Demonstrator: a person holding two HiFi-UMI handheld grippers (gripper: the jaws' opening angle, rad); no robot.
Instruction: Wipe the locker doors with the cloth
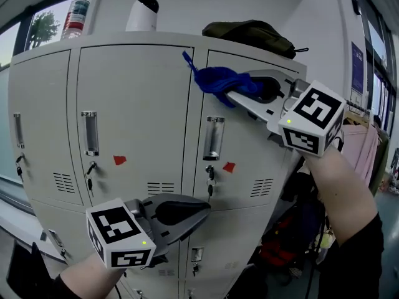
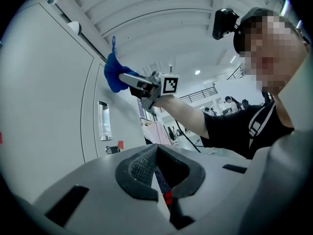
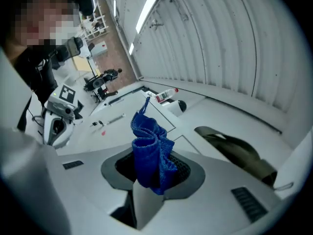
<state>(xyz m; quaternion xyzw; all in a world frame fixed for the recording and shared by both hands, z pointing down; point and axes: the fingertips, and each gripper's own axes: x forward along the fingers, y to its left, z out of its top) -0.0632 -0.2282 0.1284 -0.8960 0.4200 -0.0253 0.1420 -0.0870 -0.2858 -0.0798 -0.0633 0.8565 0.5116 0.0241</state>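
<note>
Pale grey lockers (image 1: 134, 117) fill the head view, with several doors carrying chrome handles (image 1: 214, 138). My right gripper (image 1: 232, 94) is shut on a bunched blue cloth (image 1: 219, 78), held against the top left corner of the upper right door (image 1: 249, 161). In the right gripper view the cloth (image 3: 150, 153) stands up between the closed jaws. The left gripper view shows that cloth (image 2: 113, 73) pressed to the locker face. Lower down, my left gripper (image 1: 202, 214) hangs shut in front of the lower doors, holding nothing, its pads (image 2: 142, 168) together.
On the locker top stand a water bottle (image 1: 77, 8), a white-and-black device (image 1: 143, 14) and a dark green bag (image 1: 252, 35). Red tags (image 1: 120, 160) mark two doors and keys hang below the handles. Pink clothing (image 1: 361, 151) and bags stand to the right.
</note>
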